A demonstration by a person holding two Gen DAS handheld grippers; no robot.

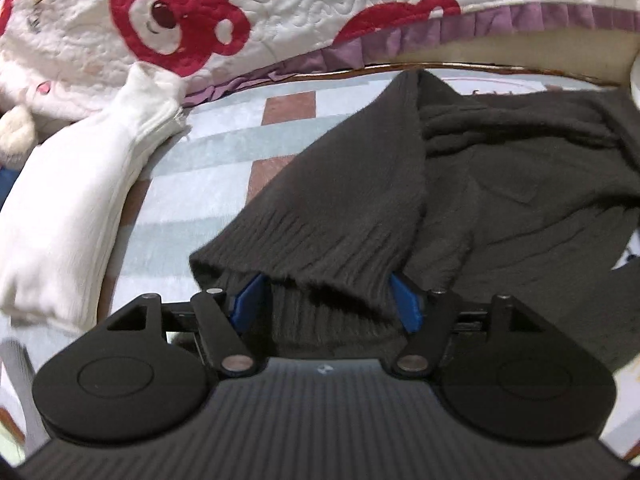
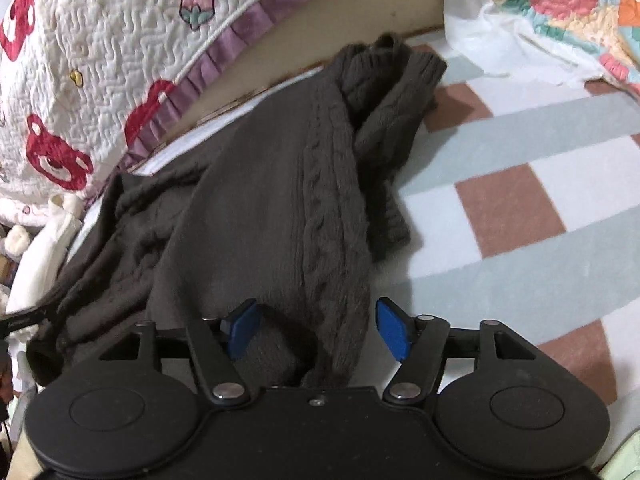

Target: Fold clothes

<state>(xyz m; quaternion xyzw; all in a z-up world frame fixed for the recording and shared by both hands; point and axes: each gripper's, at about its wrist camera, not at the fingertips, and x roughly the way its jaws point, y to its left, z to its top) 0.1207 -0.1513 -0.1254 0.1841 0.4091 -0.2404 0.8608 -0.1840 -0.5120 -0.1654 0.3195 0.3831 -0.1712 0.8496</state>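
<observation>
A dark brown cable-knit sweater (image 1: 480,168) lies on a checked blanket (image 1: 224,168). In the left wrist view its ribbed hem (image 1: 320,240) drapes over and between the blue pads (image 1: 248,300) of my left gripper (image 1: 326,300), whose jaws stand wide apart. In the right wrist view the sweater (image 2: 260,200) is bunched lengthwise, a cuff (image 2: 424,68) at the far end. Its near edge hangs between the blue pads (image 2: 390,332) of my right gripper (image 2: 316,328), whose jaws also stand wide apart. Whether either grips the cloth is hidden.
A folded white garment (image 1: 76,208) lies left of the sweater on the blanket. A quilted bear-print cover (image 1: 180,20) with a purple frill rises behind. A floral quilt (image 2: 560,4) sits far right. Bare checked blanket (image 2: 520,200) lies right of the sweater.
</observation>
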